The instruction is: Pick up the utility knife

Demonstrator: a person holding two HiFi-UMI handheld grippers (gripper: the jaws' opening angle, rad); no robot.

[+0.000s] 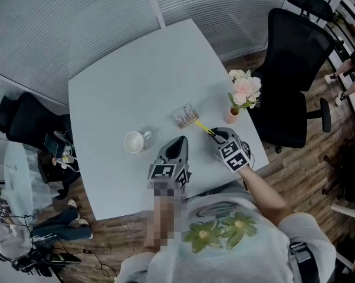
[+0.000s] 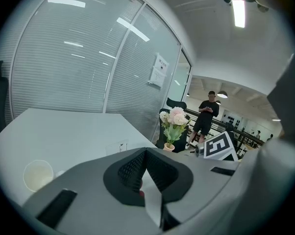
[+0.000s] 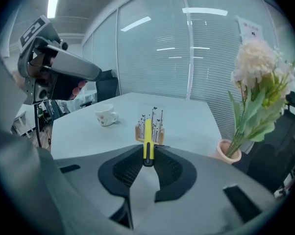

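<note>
Because the utility knife (image 3: 148,140) looks light, stiff and smooth-sided, the right gripper (image 3: 148,156) pinching its rear end between nearly closed jaws seems a sound hold; its tip points at the wooden stand (image 3: 159,131), just short of it. The left gripper (image 2: 145,153), nearer than the stand, is closed and empty. One knife, one stand, one mug (image 1: 135,141), one flower pot (image 1: 232,116), two grippers

This is an office meeting room. A white table (image 1: 130,81) stands by glass partition walls with closed blinds (image 1: 59,22). A black swivel chair (image 1: 292,58) sits at its far right and another chair (image 1: 24,122) at its left. A paper notice (image 2: 159,70) hangs on the glass, a strip light (image 2: 238,11) runs overhead, and an open workspace lies beyond.
</note>
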